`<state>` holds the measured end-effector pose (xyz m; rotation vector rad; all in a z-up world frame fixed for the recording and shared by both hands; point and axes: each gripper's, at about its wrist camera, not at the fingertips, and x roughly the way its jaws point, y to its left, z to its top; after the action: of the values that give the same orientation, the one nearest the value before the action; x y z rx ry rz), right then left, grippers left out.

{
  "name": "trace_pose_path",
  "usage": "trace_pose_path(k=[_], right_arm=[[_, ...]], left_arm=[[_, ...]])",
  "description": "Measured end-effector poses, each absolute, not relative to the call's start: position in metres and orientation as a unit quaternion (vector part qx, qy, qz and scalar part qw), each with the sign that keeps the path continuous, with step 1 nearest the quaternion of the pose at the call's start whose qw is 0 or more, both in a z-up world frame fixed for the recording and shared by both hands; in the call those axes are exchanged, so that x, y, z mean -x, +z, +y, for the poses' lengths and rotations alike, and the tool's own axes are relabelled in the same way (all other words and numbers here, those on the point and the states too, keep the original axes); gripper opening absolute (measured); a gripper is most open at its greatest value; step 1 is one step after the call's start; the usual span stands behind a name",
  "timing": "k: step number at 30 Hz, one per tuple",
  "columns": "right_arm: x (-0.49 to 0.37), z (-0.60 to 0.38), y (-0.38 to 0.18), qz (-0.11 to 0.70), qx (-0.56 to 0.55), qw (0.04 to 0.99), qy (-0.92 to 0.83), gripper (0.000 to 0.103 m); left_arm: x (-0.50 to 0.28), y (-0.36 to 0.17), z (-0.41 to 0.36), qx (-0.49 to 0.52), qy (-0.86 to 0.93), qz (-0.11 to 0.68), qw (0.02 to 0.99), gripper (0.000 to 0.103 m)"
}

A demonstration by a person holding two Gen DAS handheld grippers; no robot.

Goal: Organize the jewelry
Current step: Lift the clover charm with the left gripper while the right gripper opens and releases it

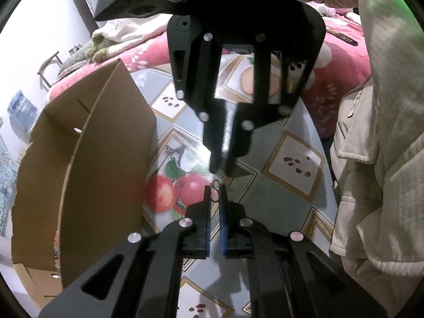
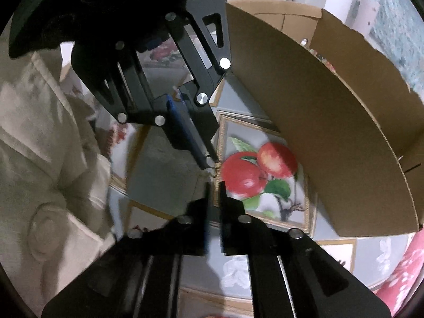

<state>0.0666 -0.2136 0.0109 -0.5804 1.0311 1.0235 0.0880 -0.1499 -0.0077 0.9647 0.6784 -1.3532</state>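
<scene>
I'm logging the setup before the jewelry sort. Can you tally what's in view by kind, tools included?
Grippers: 2 (left gripper, right gripper)
Cardboard box: 1
Small jewelry loop: 1, pinched between the left gripper's fingers
Total: 4

left wrist: steeply down, close | right wrist: same | shared: apple print (image 1: 172, 193)
</scene>
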Motion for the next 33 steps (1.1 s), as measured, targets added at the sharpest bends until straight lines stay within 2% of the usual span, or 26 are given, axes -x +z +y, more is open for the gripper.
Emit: trace_pose_path(k=[1,10,16,33], right_arm=[[-0.066,-0.214,0.014,0.461,0.259,0.713,0.461,0.031],[-0.052,-0.197,0.018,0.447,0.270,0.723,0.453,0.031],[-0.029,-0.194,0.033,0.434,0.277,0.730,0.450,0.016],[-0.013,-0.183,0.065,0.380,0.315,0.753,0.435,0.015]], left_arm=[[-0.087,-0.006,-0.150,-0.422,-0.588,0.294,0.624,0.005],[-0.073,0.017,-0.148,-0.428,-0.584,0.271,0.634,0.005],[-0.065,0.028,-0.149,-0.435,-0.580,0.256,0.639,0.005],[-0.049,0.062,-0.137,-0.464,-0.553,0.214,0.659,0.005]])
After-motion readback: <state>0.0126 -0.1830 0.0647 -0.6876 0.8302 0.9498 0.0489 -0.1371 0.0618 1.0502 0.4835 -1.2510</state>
